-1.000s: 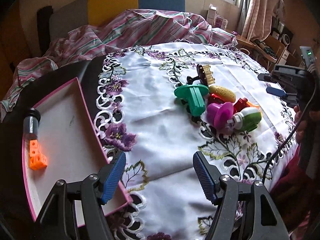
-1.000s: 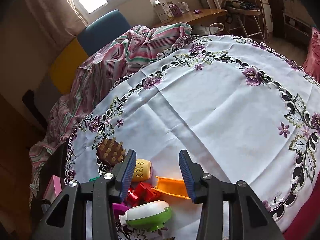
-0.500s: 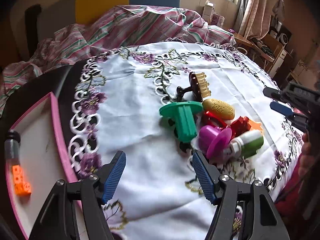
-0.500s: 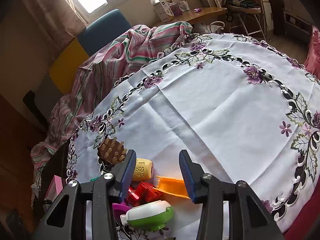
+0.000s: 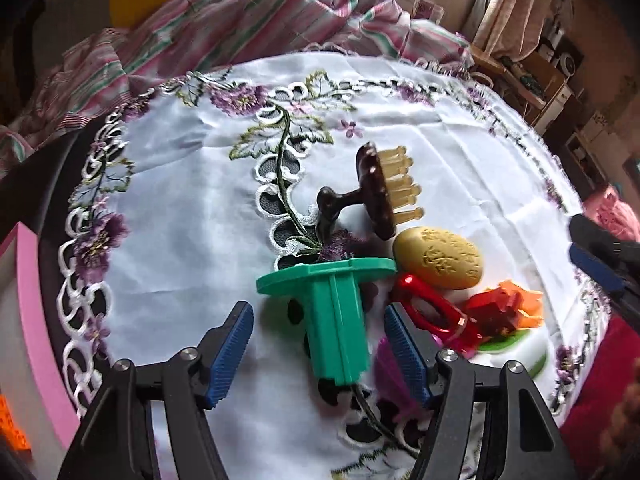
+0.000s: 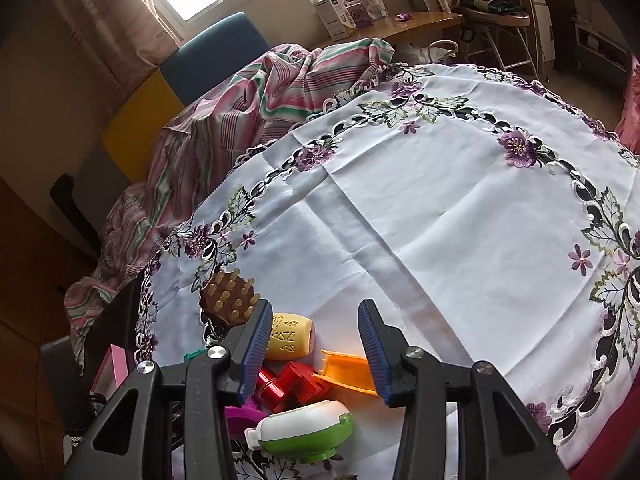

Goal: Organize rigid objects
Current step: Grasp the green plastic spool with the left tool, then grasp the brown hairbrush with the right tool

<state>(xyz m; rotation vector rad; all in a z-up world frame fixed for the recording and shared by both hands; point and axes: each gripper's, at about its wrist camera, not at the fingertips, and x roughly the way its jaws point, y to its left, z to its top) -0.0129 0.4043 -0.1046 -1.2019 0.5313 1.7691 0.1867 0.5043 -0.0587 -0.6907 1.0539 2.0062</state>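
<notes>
White embroidered cloth (image 5: 192, 208) covers the surface, with toys clustered at lower centre of the frame. Left gripper (image 5: 318, 354) jaws stand open around a green plastic piece (image 5: 336, 320). Right gripper (image 6: 316, 344) jaws stand open above an orange scoop (image 6: 348, 370).

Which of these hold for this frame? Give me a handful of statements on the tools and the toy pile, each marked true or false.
1. The left tool is open, with the green T-shaped piece lying between its fingers. True.
2. The right tool is shut on the orange piece. False: it is open and holds nothing.
3. The brown massage brush lies on its side, pegs pointing sideways. True.
4. The yellow oval piece sits in the pink tray. False: it lies on the white tablecloth, beside the brush.
5. The white and green item lies on the tablecloth. True.
</notes>
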